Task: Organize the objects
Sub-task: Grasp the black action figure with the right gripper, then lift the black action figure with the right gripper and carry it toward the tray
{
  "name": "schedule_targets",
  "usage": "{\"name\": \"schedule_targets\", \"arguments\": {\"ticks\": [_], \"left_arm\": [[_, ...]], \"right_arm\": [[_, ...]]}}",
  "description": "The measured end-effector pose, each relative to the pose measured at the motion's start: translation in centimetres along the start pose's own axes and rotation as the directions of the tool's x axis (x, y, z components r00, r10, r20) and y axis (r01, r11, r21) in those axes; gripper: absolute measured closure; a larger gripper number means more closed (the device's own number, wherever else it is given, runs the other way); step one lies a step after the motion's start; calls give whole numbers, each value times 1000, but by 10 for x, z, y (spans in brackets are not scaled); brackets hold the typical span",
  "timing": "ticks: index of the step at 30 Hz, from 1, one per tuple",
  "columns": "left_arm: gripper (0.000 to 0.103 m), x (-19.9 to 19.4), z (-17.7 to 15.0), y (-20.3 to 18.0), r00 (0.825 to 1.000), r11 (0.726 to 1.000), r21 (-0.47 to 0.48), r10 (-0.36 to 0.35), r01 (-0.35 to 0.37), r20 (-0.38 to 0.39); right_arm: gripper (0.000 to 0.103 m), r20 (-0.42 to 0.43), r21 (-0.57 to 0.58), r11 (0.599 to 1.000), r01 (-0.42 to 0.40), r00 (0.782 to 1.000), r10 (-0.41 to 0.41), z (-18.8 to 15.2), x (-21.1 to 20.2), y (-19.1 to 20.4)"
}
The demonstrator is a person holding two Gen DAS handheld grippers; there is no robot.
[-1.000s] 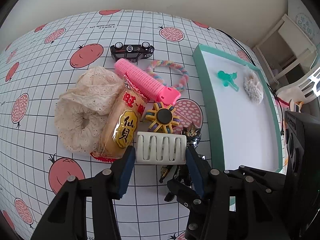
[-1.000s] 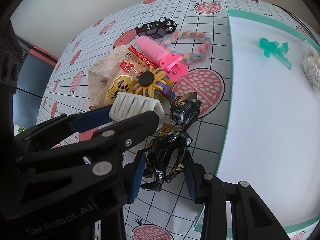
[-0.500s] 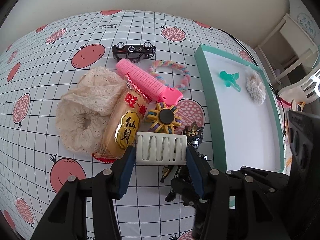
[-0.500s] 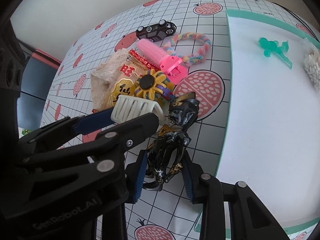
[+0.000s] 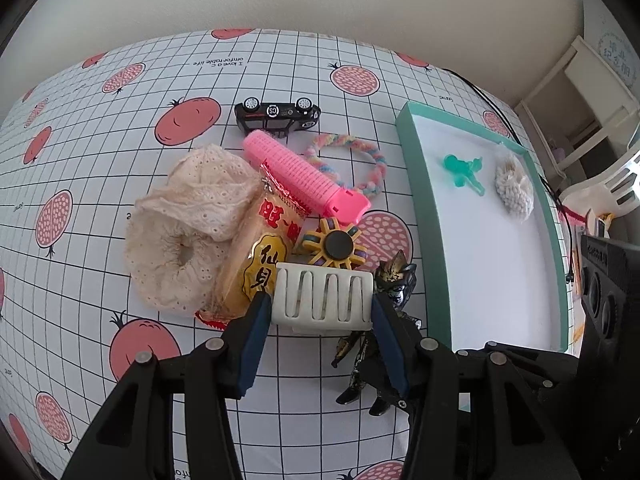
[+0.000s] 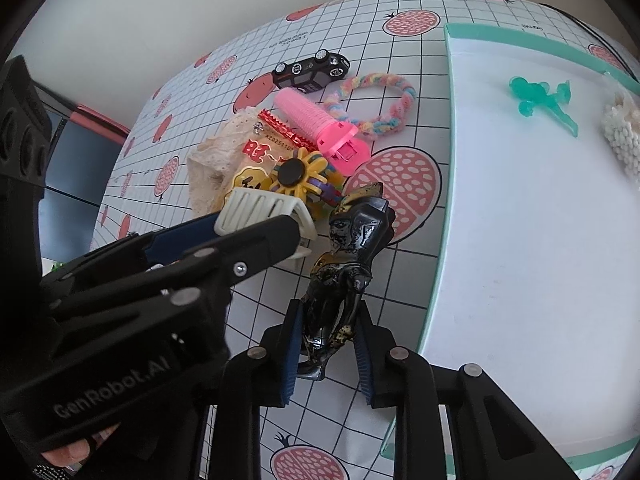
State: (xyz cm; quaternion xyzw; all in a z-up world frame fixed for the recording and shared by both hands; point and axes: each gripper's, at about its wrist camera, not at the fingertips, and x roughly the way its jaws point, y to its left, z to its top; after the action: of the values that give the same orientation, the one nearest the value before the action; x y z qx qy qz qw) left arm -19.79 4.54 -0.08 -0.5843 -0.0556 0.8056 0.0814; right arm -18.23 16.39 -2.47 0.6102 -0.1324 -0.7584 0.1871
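Snack packet (image 5: 260, 264) against white clip (image 5: 322, 298)

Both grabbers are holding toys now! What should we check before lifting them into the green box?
1. Left gripper shut on the white clip: ok, pads touch both ends.
2. Right gripper shut on the black figure: ok, pads press its legs.
3. Clip free of the snack pack and spinner: cannot tell, they sit right against it.
4. Figure free of the clip: cannot tell, the left gripper overlaps it.
5. Room in the box: ok, only a green toy and a white bead thing sit at the far end.
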Motion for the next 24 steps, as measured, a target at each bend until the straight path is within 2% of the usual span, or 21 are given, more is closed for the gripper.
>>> {"name": "schedule_targets", "arguments": {"ticks": [5, 7, 15, 24], "left_arm": [[50, -7, 1, 1, 1000, 1000, -4, -1, 2, 22], [50, -13, 2, 2, 999, 1000, -8, -4, 5, 36], [50, -27, 3, 8, 997, 1000, -26, -3, 5, 77], [50, -40, 4, 12, 994, 999, -40, 2, 3, 111]], "right_arm": [[80, 8, 3, 1000, -1, 1000, 1, 1, -1, 0], [85, 17, 6, 1000, -5, 1000, 5, 2, -2, 0], [85, 31, 8, 1000, 4, 999, -4, 3, -7, -3], [85, 86, -7, 1000, 0, 996, 0, 4, -26, 0]]}}
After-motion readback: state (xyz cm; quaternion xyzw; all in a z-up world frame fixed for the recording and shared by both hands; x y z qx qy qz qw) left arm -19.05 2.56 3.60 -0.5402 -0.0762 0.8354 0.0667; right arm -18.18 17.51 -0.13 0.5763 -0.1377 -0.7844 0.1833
